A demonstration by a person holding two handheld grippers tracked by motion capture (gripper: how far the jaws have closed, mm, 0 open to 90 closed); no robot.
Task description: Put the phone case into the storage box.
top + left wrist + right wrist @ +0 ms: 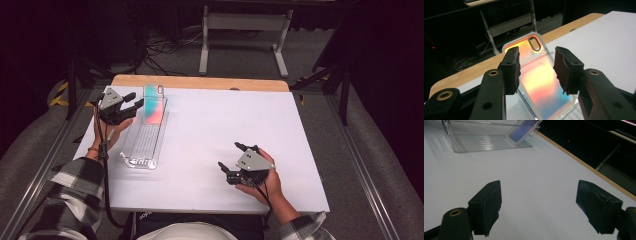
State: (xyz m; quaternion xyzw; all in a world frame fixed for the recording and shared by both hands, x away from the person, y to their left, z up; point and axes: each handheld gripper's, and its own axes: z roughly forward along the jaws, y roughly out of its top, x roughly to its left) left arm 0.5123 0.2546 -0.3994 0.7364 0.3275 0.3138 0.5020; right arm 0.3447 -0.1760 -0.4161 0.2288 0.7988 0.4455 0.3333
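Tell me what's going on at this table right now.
A person is working with a hand-held gripper in each hand at a white table. The left gripper is at a colourful phone case that stands tilted at the far end of a clear tray, with its jaws on either side of the case and no clear squeeze on it. The right gripper rests on the table nearer the person, open and holding nothing.

Phone case (153, 107) leans in the clear tray (142, 150) at the table's (210, 125) left
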